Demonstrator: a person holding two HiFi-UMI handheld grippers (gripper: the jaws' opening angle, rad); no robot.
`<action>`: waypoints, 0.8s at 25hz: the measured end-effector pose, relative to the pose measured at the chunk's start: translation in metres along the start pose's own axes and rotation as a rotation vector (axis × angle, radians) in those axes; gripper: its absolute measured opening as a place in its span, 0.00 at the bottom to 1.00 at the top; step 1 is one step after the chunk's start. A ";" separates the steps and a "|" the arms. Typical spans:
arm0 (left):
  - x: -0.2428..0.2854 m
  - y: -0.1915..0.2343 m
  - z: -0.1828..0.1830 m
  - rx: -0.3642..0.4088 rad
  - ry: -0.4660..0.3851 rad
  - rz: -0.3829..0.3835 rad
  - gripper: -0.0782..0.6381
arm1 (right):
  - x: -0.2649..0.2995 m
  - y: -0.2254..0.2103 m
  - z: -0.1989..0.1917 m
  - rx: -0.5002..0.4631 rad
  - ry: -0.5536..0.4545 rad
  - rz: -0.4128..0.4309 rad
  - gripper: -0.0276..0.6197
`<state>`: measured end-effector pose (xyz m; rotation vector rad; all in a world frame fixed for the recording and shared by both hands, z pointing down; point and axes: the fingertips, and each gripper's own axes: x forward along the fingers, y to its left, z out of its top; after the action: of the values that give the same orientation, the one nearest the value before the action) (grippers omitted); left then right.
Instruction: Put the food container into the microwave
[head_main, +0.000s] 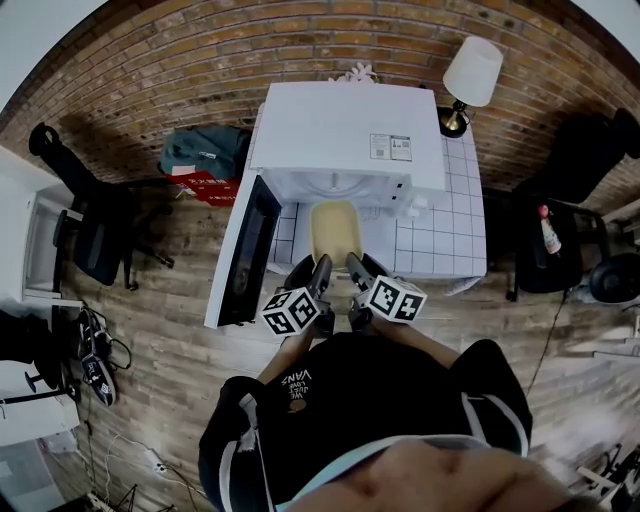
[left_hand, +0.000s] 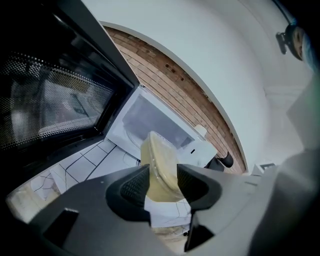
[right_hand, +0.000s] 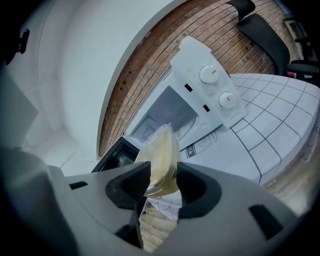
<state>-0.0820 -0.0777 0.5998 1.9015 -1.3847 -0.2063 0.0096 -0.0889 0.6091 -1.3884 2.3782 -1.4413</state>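
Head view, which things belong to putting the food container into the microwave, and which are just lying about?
Job: food container, microwave, its open door, left gripper, right gripper.
Lying about: lamp, bottle, office chair, shoes, teal cloth.

Gripper (left_hand: 163, 186) clamps food container (left_hand: 161, 167) (microwave (left_hand: 165, 130) open beyond).

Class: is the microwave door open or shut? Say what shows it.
Open. The door stands swung out to the left of the microwave, and its white inside shows behind the food container.
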 end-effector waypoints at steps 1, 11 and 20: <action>0.005 0.001 0.001 -0.001 0.001 0.002 0.36 | 0.004 -0.002 0.003 -0.003 0.005 0.000 0.27; 0.048 0.015 0.007 -0.009 0.022 0.015 0.36 | 0.039 -0.024 0.023 -0.019 0.055 -0.010 0.27; 0.073 0.032 0.010 -0.011 0.029 0.037 0.36 | 0.064 -0.036 0.030 -0.032 0.097 -0.015 0.27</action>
<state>-0.0816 -0.1499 0.6349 1.8613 -1.3952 -0.1672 0.0080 -0.1604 0.6432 -1.3774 2.4646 -1.5142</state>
